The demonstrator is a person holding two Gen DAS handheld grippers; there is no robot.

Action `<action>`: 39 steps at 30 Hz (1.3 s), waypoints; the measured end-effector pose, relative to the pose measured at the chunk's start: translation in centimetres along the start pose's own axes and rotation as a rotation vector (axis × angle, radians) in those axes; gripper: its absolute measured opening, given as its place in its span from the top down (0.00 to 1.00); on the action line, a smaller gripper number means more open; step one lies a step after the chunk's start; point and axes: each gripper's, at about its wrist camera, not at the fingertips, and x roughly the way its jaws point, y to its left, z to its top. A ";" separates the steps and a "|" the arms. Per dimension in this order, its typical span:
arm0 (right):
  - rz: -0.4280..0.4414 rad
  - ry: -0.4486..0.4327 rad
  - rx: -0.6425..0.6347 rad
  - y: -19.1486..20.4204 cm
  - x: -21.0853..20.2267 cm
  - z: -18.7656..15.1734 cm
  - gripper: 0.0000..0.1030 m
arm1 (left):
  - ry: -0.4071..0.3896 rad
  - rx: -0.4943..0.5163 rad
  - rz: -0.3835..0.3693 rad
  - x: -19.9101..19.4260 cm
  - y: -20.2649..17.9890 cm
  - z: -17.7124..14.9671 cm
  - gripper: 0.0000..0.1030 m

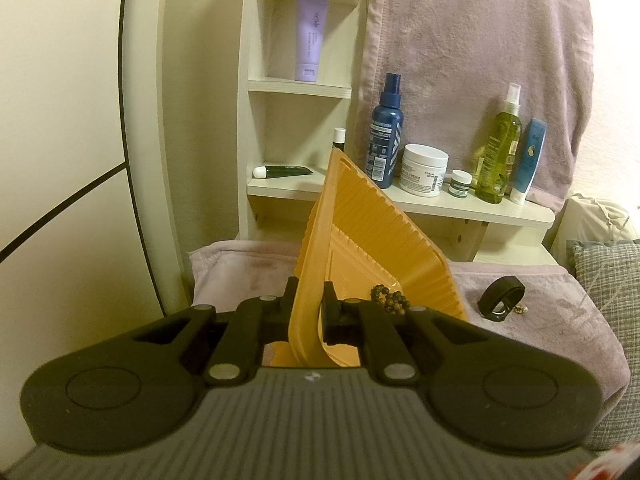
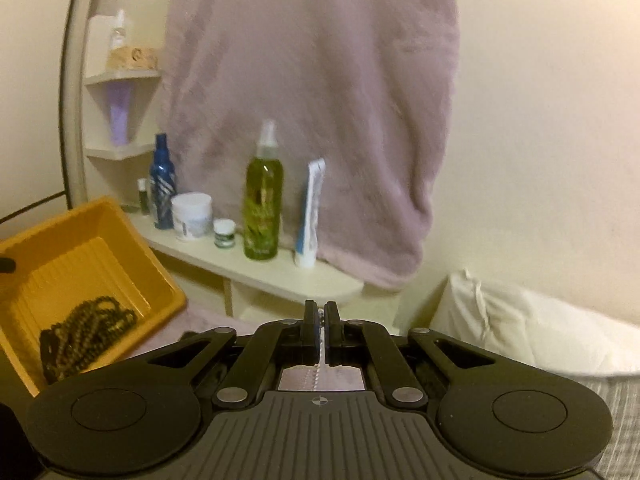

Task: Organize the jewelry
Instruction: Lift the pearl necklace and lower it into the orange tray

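Presently, item one: my left gripper (image 1: 307, 300), its two fingers pinched on the near wall of the orange tray (image 1: 360, 240). That rim passes between the fingers; the tray's lower corner is hidden behind the gripper body. The tray is tipped steeply, far corner raised toward the shelf.

Item two: my right gripper (image 2: 320, 316), fingers pressed nearly together on a thin pale chain (image 2: 318, 368). Only a short, blurred stretch of it shows below the fingers, with a bluish bit at the tips that I cannot identify. This gripper points level toward the shelf, over the bed.

Item three, contents of the tray: dark bead bracelets (image 2: 86, 334), heaped at the low end in the right wrist view. In the left wrist view only a small cluster of these beads shows, partly behind the gripper. The tray's near-left part is cut off by the frame edge in the right wrist view.

Item four, on the mauve blanket (image 1: 540, 320) to the right of the tray: a black band (image 1: 500, 298), with a small gold piece (image 1: 521, 309) just beside it, too small to make out.

Item five, on the shelf (image 1: 460, 204) behind: blue spray bottle (image 1: 385, 136), white cream jar (image 1: 424, 170), small jar (image 1: 462, 183), green spray bottle (image 1: 502, 152), blue tube (image 1: 529, 160).
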 end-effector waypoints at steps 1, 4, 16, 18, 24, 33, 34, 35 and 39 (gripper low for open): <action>0.012 -0.002 -0.002 0.0 -0.1 0.3 0.98 | 0.001 0.001 -0.001 0.0 0.0 0.0 0.92; 0.053 -0.014 -0.024 0.5 -0.5 1.5 0.98 | 0.000 0.000 0.000 0.0 0.0 0.0 0.92; 0.322 -0.106 -0.113 5.7 -1.6 8.0 0.98 | -0.001 0.000 -0.002 0.0 -0.1 0.0 0.92; 0.392 -0.113 -0.125 7.1 -1.4 9.0 0.98 | -0.001 0.001 -0.001 0.0 -0.1 0.0 0.92; 0.604 -0.100 -0.214 12.4 0.2 10.9 0.98 | -0.002 0.001 -0.002 -0.2 -0.2 0.0 0.92; 0.665 -0.005 -0.223 18.1 5.4 9.3 0.98 | -0.005 -0.005 -0.005 -0.2 -0.4 0.1 0.91; 0.672 0.011 -0.203 18.2 6.2 8.9 0.98 | -0.005 -0.005 -0.006 -0.2 -0.5 0.1 0.91; 0.681 0.027 -0.180 18.4 7.0 8.4 0.98 | -0.005 -0.007 -0.007 -0.2 -0.5 0.1 0.91; 0.736 0.106 -0.081 18.7 9.8 6.2 0.98 | -0.003 -0.012 -0.011 -0.2 -0.3 0.1 0.91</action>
